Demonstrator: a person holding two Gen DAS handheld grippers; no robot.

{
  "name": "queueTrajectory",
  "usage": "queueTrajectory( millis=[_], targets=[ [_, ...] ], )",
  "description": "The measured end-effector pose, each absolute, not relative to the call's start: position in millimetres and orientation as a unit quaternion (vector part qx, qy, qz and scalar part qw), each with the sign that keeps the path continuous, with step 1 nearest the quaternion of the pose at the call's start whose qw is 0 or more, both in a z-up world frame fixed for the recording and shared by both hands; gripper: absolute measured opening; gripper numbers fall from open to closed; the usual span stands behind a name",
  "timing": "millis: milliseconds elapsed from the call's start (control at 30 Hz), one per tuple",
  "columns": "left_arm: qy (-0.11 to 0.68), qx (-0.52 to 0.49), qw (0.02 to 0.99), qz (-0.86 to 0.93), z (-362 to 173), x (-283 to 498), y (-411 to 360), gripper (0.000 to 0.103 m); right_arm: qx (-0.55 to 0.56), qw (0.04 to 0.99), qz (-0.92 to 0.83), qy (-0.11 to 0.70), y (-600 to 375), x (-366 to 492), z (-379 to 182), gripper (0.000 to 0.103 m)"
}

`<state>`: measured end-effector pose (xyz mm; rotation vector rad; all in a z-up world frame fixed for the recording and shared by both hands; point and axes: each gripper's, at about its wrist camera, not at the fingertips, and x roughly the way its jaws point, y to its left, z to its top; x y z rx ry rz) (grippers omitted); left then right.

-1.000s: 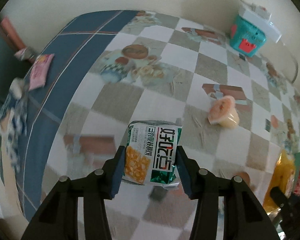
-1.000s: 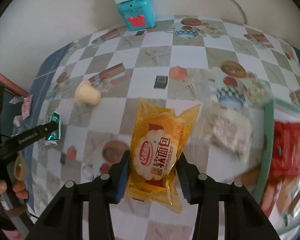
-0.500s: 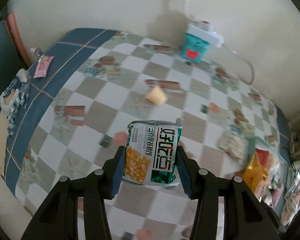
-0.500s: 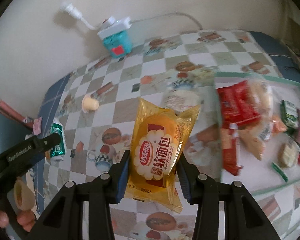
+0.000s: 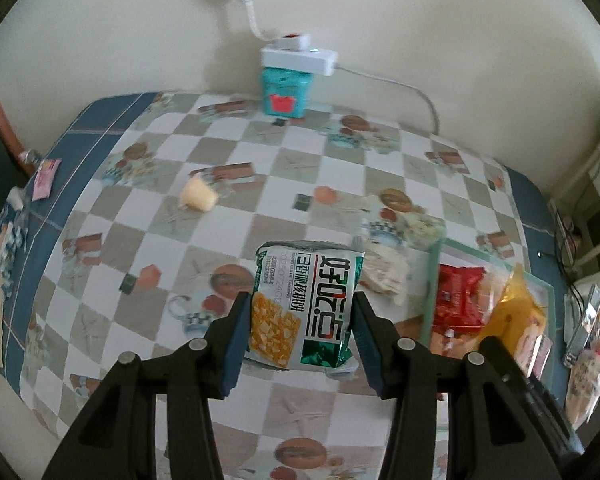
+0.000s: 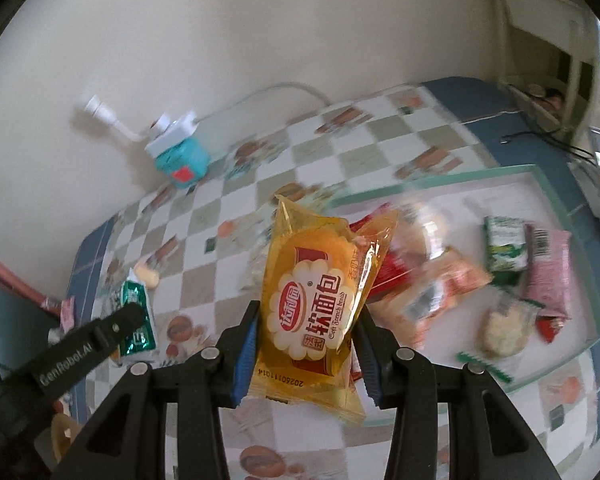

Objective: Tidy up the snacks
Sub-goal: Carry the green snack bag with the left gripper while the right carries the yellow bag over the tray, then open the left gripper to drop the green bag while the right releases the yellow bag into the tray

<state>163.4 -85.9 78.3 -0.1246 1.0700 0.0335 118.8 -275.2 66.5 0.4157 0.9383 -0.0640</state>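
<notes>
My left gripper (image 5: pixel 300 332) is shut on a green and white cracker packet (image 5: pixel 306 304), held above the checkered tablecloth. My right gripper (image 6: pixel 306 340) is shut on a yellow soft bread packet (image 6: pixel 316 300), held above the left edge of a green-rimmed tray (image 6: pixel 556 208). The tray holds several snack packets, among them a red one (image 5: pixel 458 296), a green one (image 6: pixel 504 244) and a pink one (image 6: pixel 548 268). In the left wrist view the tray (image 5: pixel 436 264) lies to the right, with the yellow packet (image 5: pixel 516 312) over it. The left gripper with its packet (image 6: pixel 134 312) shows at the left of the right wrist view.
A teal box (image 5: pixel 286 92) with a white power strip on top stands by the back wall. A jelly cup (image 5: pixel 198 198) lies on the cloth at the left. A clear wrapped snack (image 5: pixel 384 272) lies just left of the tray. A pink packet (image 5: pixel 46 172) lies at the table's left edge.
Both grippers have swung to the right with their packets still held. The tray has come into fuller view, and the yellow packet is now over its left edge.
</notes>
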Motion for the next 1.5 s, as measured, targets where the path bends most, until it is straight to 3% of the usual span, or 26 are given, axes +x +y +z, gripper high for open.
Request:
queueTrajectory(
  millis=[700, 1067, 1500],
  targets=[
    [0.513, 0.019, 0.855, -0.078, 73, 161, -208, 0.051, 0.252, 0.846, -0.163, 0.441, -396, 94, 51, 0.046],
    [0.549, 0.057, 0.826, -0.112, 34, 147, -244, 0.051, 0.264, 0.824, -0.184, 0.467, -403, 93, 32, 0.047],
    [0.544, 0.064, 0.827, -0.124, 36, 142, -252, 0.052, 0.260, 0.819, -0.192, 0.474, -404, 92, 31, 0.048]
  ],
)
